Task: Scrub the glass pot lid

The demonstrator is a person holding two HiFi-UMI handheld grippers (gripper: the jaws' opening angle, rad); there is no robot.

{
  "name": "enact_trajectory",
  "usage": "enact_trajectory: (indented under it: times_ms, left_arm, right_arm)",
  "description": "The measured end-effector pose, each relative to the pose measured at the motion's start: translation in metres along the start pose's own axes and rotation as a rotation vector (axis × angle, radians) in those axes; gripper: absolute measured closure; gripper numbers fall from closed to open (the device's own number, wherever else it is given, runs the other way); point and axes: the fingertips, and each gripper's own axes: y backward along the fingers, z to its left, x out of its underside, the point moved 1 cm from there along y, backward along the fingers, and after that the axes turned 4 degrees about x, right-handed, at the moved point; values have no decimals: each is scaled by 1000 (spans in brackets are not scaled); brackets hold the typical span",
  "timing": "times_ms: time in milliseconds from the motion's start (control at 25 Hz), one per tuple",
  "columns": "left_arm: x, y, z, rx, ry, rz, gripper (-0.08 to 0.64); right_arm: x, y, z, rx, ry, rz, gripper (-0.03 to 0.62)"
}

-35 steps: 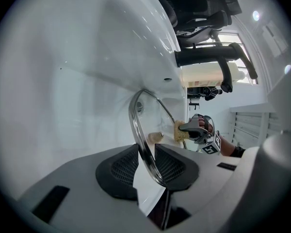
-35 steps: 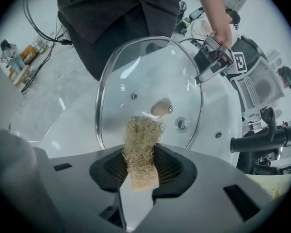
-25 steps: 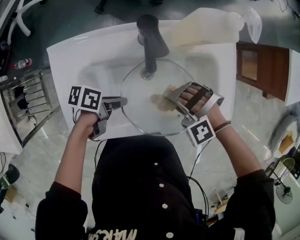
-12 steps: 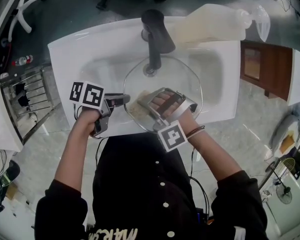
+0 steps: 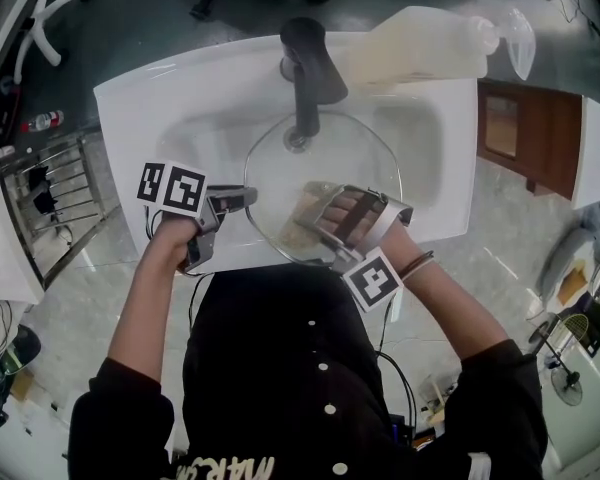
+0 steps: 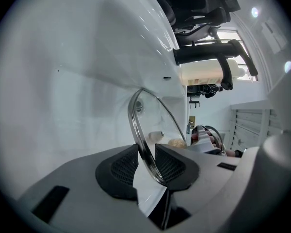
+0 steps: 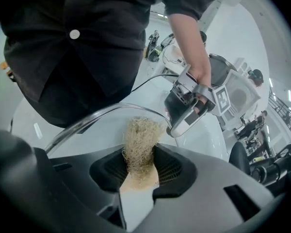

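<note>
Pinching the shiny rim of the round, clear glass pot lid, our left gripper has its dark ribbed pads pressed on either face of the glass. The lid's edge runs straight through the gap between the jaws. Our right gripper has its jaws clamped on a tan, fibrous scouring pad. The pad's tuft sticks out past the jaws and meets the lid's curved rim.

In the head view we hold the lid over the white rectangular sink basin, with the black faucet at its far side. Our left gripper grips the lid's left edge. Our right gripper lies across the near part of the glass, the scouring pad against it, close to the sink's front rim and to our dark buttoned shirt.

A pale, translucent bottle lies along the sink's back right edge. On the floor to the left of the sink stands a metal wire rack, and to the right is a brown wooden cabinet.
</note>
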Motion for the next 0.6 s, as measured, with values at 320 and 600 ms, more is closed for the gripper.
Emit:
enact_trajectory:
  times_ms: [320,600]
  left_arm:
    - [0,-1,-1,0,5,0,434]
    - [0,0,-1,5,7,1,434]
  right_arm:
    - [20,33,24,-98,88,-43,448]
    - [39,59,38,-181,162,-41,448]
